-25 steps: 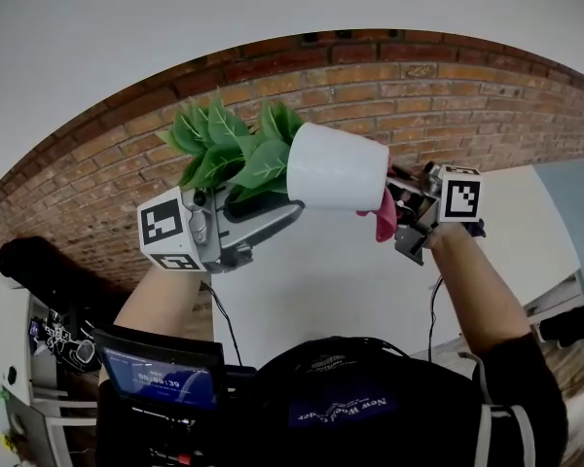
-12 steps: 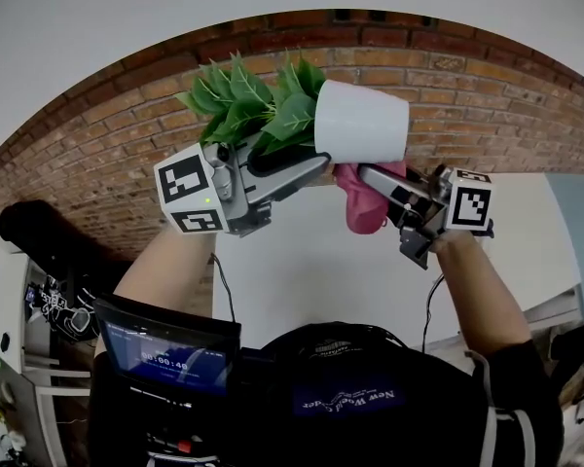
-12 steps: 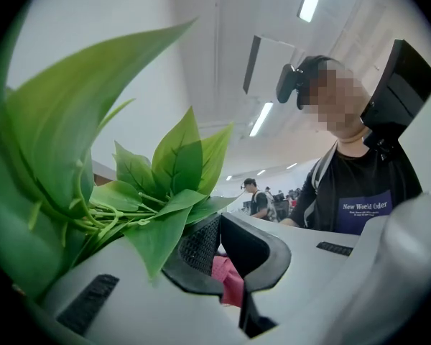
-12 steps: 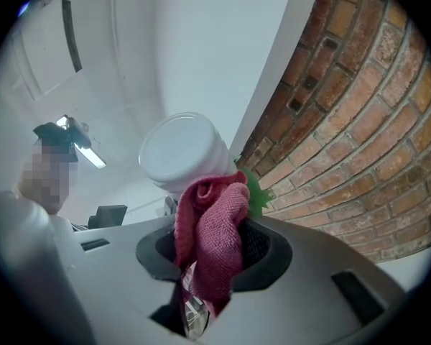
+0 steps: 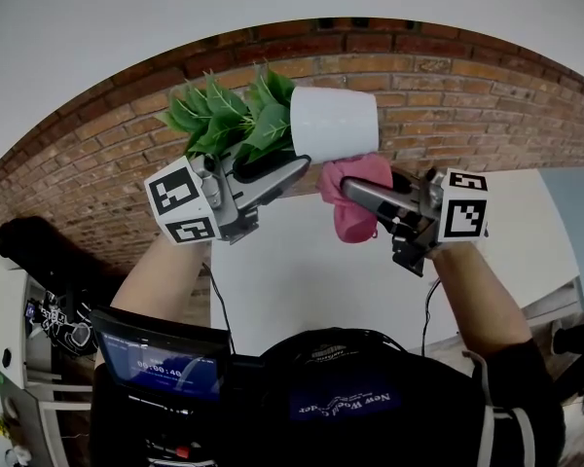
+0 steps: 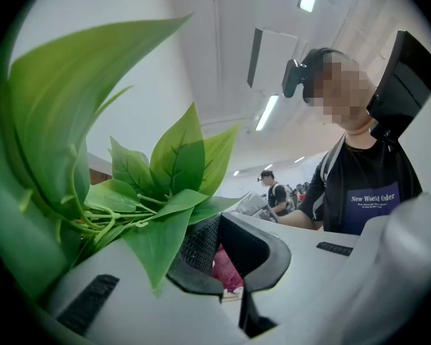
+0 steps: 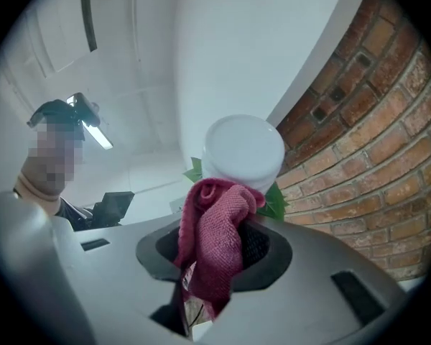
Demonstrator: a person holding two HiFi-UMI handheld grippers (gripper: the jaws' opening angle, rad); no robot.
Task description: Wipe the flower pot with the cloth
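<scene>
Both closed: left gripper (image 5: 294, 166) seemingly grips the flower pot (image 5: 333, 123), lying sideways, base toward right gripper (image 5: 350, 189) clamping the cloth (image 5: 351, 224).

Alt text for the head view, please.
The left gripper holds a white flower pot tipped on its side in the air, green leaves pointing left. The right gripper pinches a pink cloth close beside the pot, brick surface behind.
</scene>
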